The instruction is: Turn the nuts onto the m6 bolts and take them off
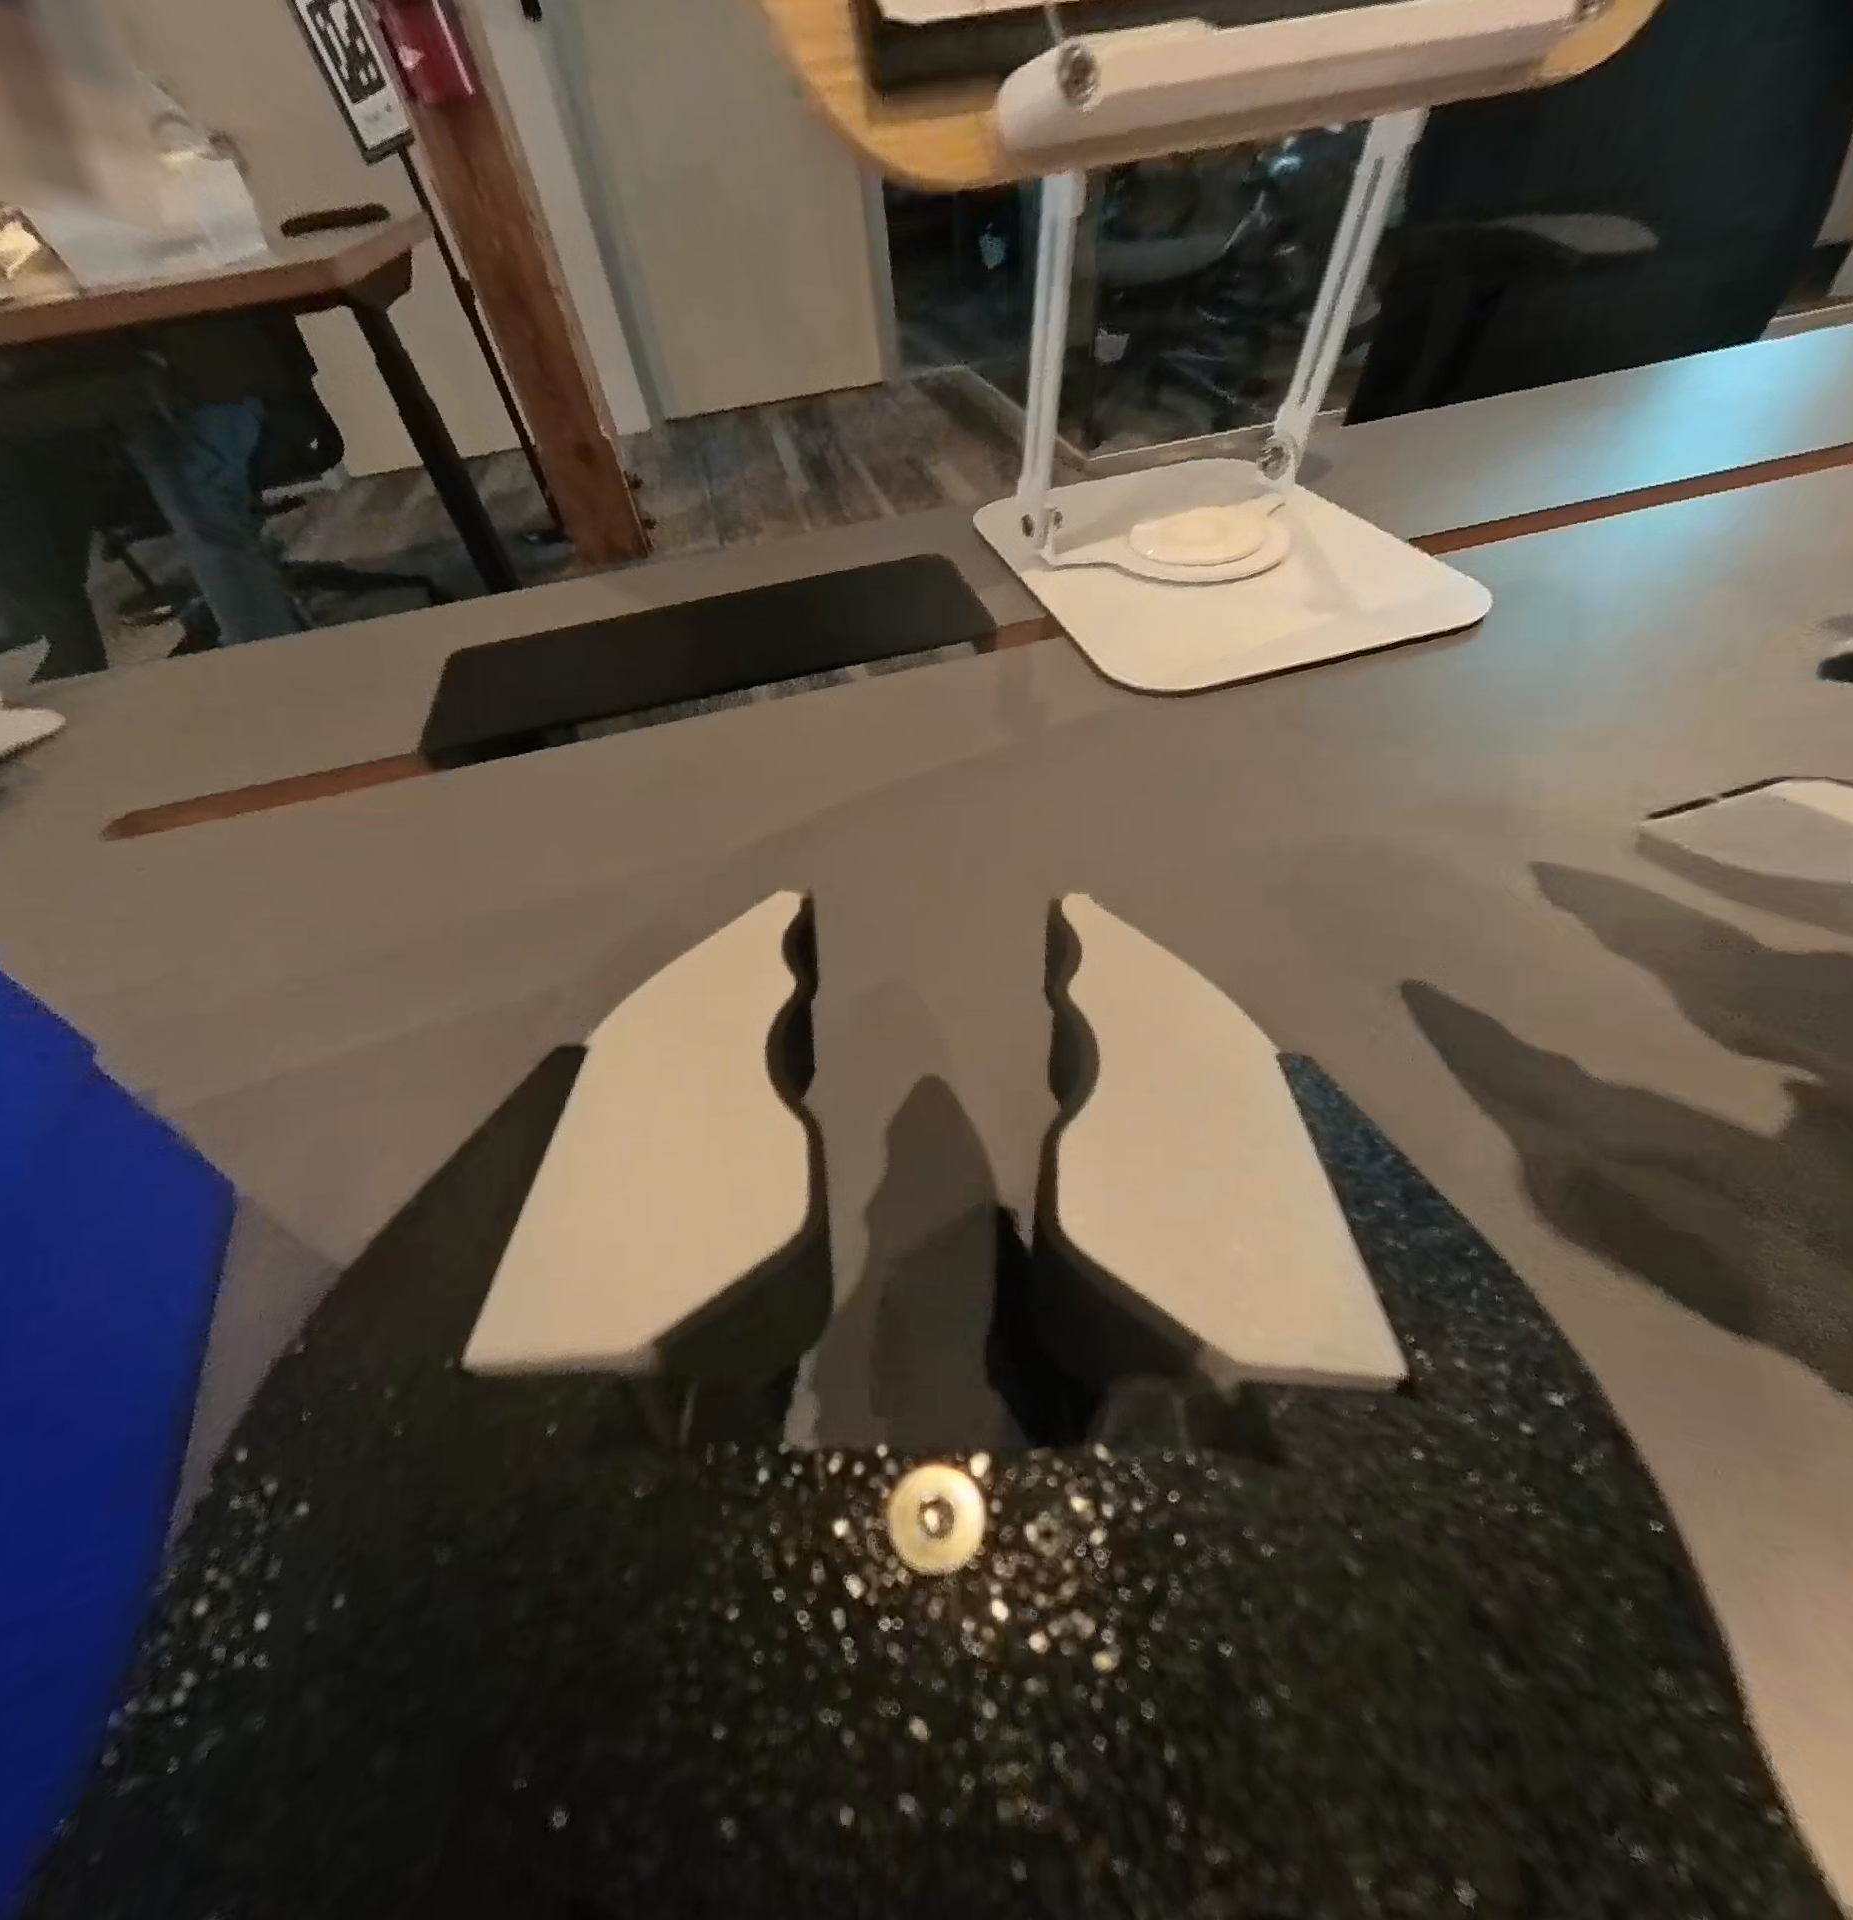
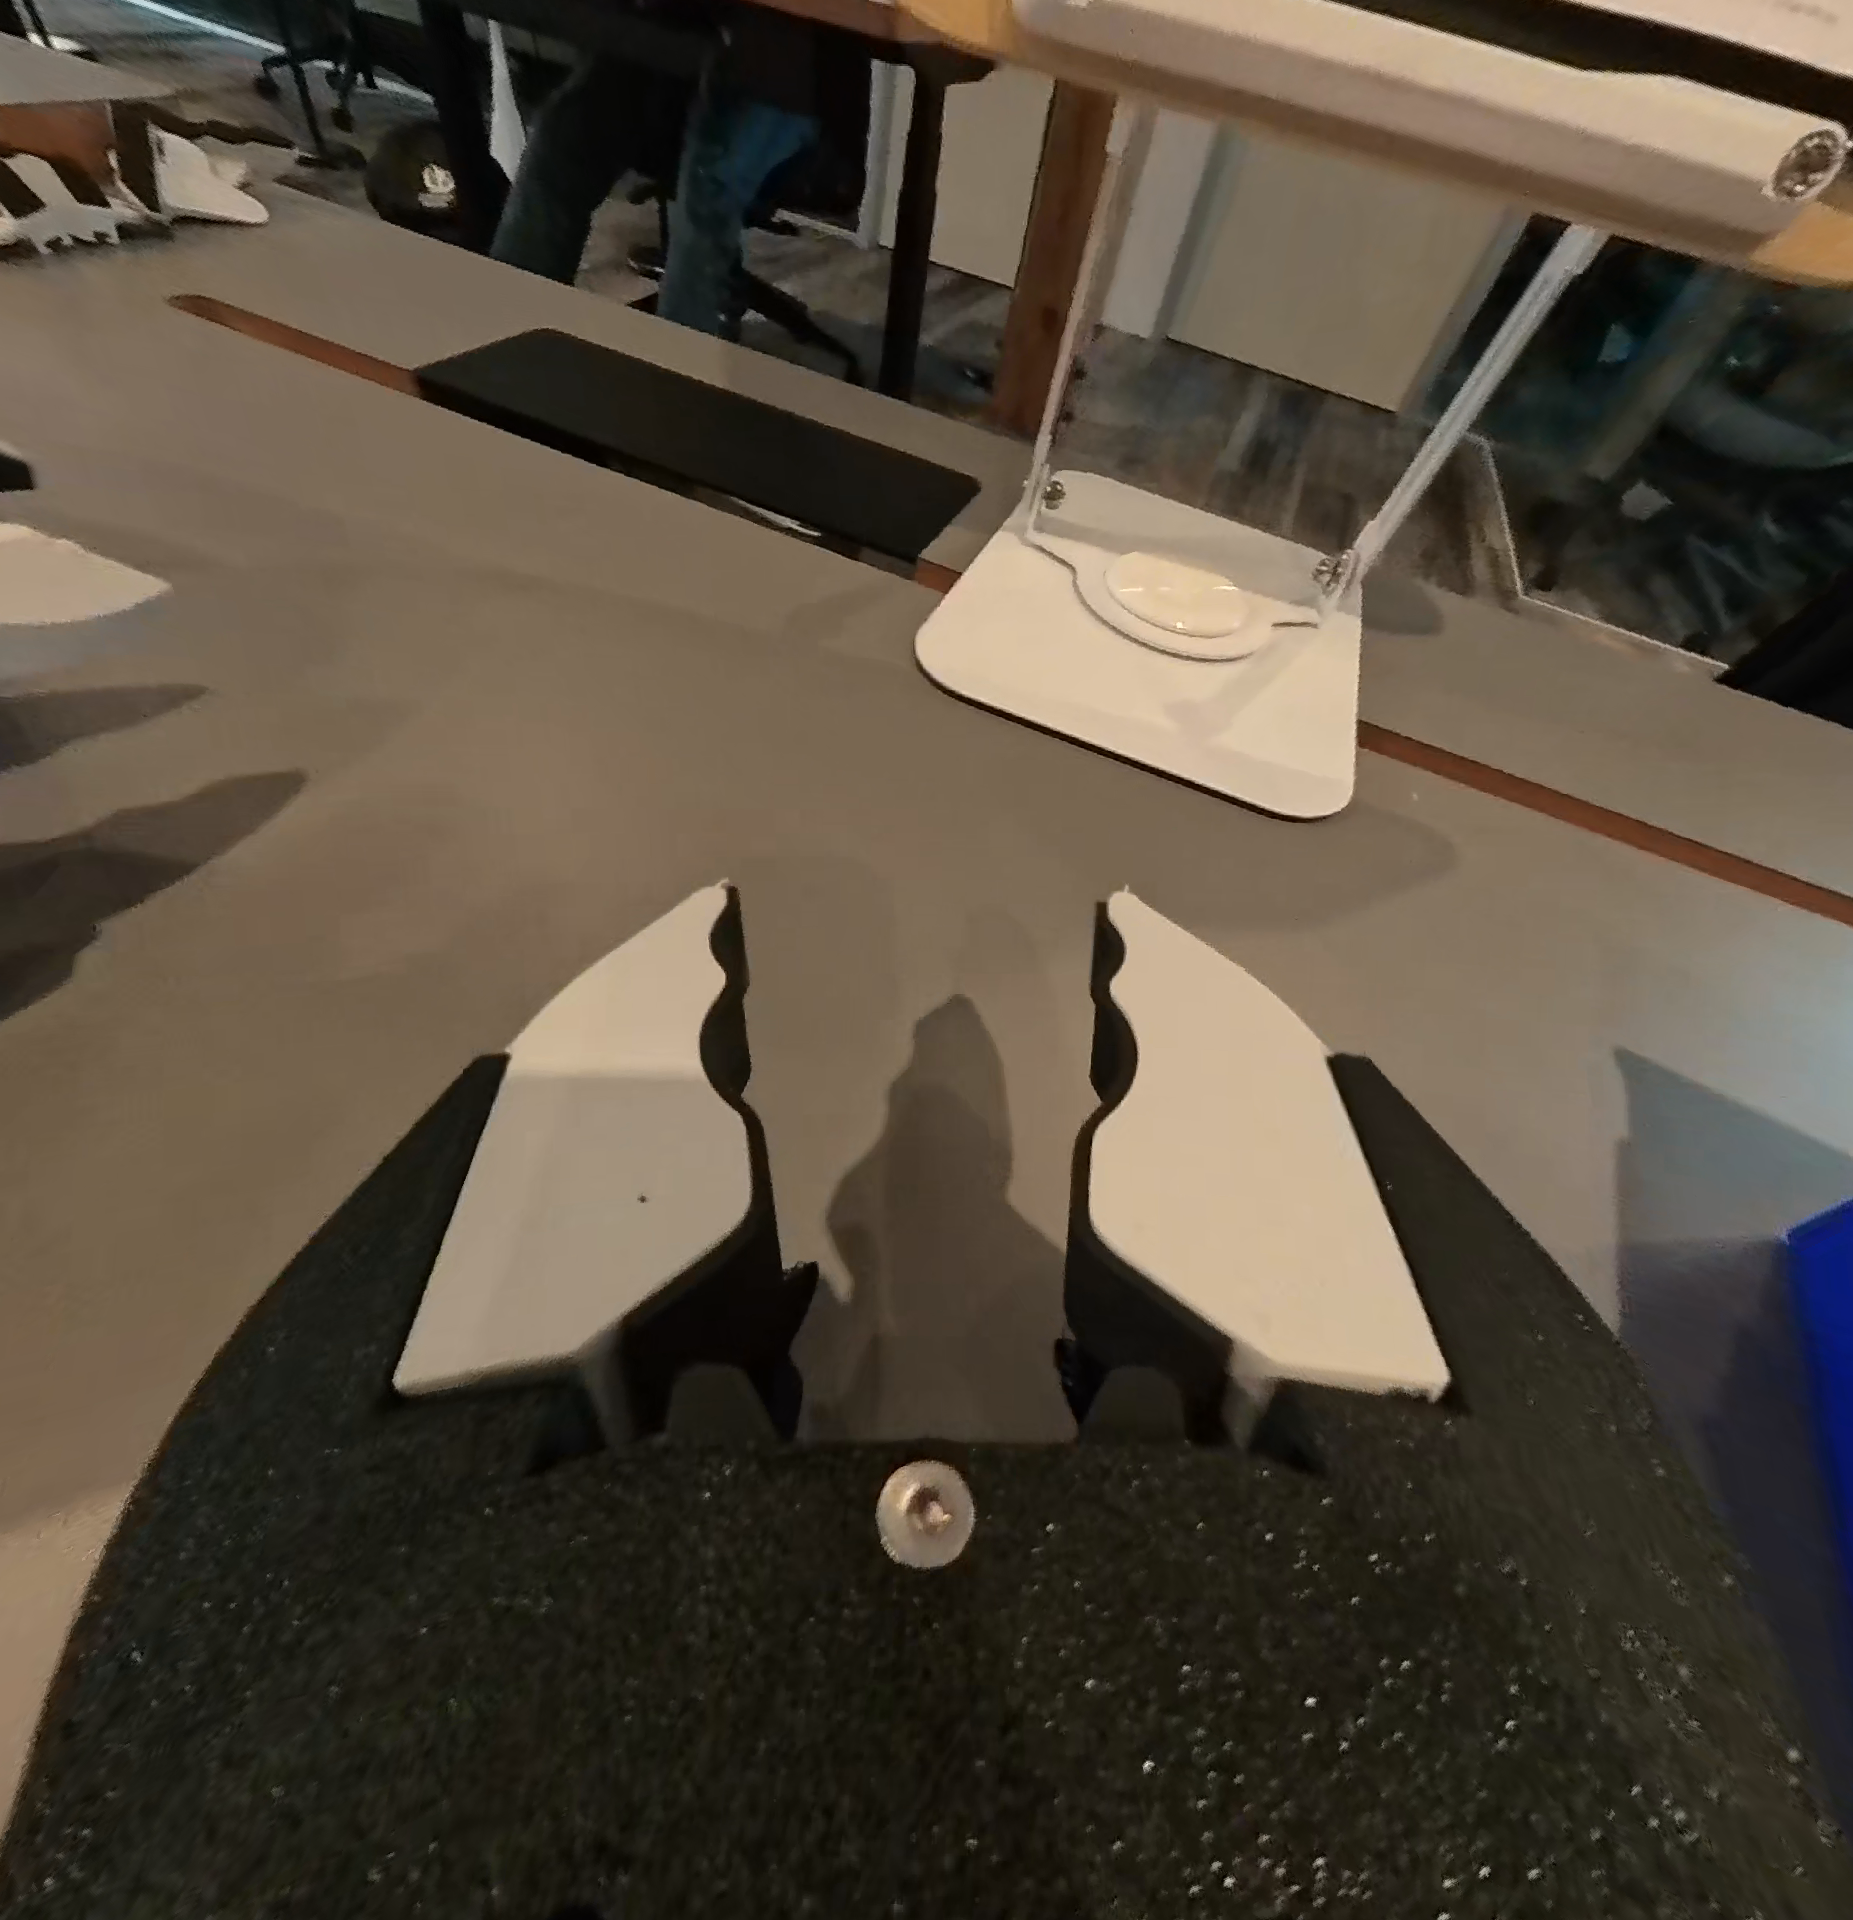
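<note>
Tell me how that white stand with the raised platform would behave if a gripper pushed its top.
The white stand would probably tip or sway: its platform sits high on two thin struts over a modest flat base. It looks light, likely thin plastic or sheet metal. On the smooth grey table the base might slide rather than grip.

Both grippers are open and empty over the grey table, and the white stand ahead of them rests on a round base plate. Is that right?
One detail is off: the white stand's base plate is square with rounded corners, not round; only the small disc set in it is round. The right wrist view shows this plainly. The rest holds: the left gripper and right gripper are open and empty over the grey table.
</note>
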{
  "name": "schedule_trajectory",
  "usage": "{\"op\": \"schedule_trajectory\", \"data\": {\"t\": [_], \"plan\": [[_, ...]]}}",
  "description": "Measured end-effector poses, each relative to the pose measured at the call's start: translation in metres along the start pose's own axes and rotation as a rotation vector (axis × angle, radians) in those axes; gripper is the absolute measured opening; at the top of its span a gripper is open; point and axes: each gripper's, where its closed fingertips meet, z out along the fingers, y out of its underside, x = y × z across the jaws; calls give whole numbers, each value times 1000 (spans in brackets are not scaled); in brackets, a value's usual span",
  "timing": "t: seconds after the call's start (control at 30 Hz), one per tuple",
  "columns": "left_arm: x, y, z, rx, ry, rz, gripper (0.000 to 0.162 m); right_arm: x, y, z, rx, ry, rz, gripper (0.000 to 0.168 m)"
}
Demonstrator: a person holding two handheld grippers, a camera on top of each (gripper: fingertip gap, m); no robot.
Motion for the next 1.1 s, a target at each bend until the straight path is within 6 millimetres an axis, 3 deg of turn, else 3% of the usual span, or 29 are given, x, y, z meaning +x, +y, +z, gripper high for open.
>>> {"op": "schedule_trajectory", "data": {"t": [0.27, 0.57, 0.7, 0.87, 1.0, 1.1], "plan": [[-21, 3, 1, 13, -118, -60, 61, 12, 12, 5, -49, 92, 73, 58], [-24, 2, -1, 18, -123, -62, 60, 19, 9, 3, -20, 122, 104, 50], [-19, -8, -9, 46, -84, -35, 56, 15, 5, 1, 12, 96, 88, 49], [-5, -20, -31, 62, 30, -52, 40, 9, 0, -3, 55, 61, 67, 38], [15, -40, -64, 83, 182, -59, 31, 10, -4, -7, 92, 43, 103, 32], [2, -59, -90, 84, 157, -7, 32, 12, -6, -9, 113, 27, 138, 30]]}}
